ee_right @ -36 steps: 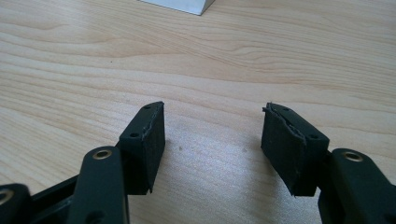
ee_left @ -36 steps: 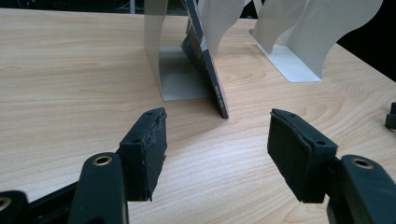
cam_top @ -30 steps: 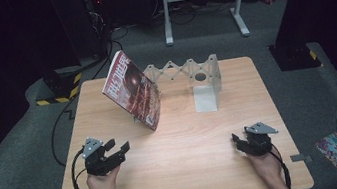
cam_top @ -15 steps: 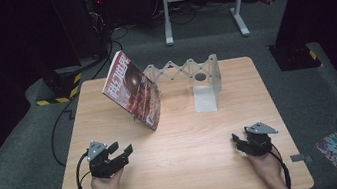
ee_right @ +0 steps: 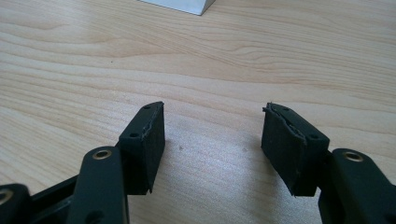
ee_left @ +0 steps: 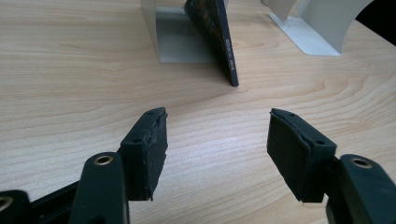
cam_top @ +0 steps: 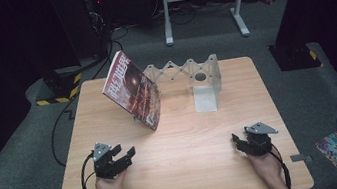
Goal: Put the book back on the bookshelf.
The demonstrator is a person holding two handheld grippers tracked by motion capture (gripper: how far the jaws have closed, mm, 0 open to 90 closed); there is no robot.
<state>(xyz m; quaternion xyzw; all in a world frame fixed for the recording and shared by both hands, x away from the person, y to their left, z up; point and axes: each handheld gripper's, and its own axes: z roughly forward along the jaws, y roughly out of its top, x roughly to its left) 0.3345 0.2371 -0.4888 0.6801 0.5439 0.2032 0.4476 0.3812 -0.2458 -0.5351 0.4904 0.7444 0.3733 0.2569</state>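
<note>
Nothing gripped yet: both tongs, left (cam_top: 127, 156) and right (cam_top: 237, 141), gape empty; magazine (cam_top: 131, 90) ahead of left tongs, untouched, leaning on rack (cam_top: 188, 69).

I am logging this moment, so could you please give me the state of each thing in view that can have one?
Left gripper: open, fingers apart, holding nothing, over the table.
Right gripper: open, empty, near the table's front edge.
Magazine: closed, tilted, leaning against the rack.
Folding rack: stretched open in a zigzag, upright at the back of the table.
White bookend: upright, nothing leaning on it.
</note>
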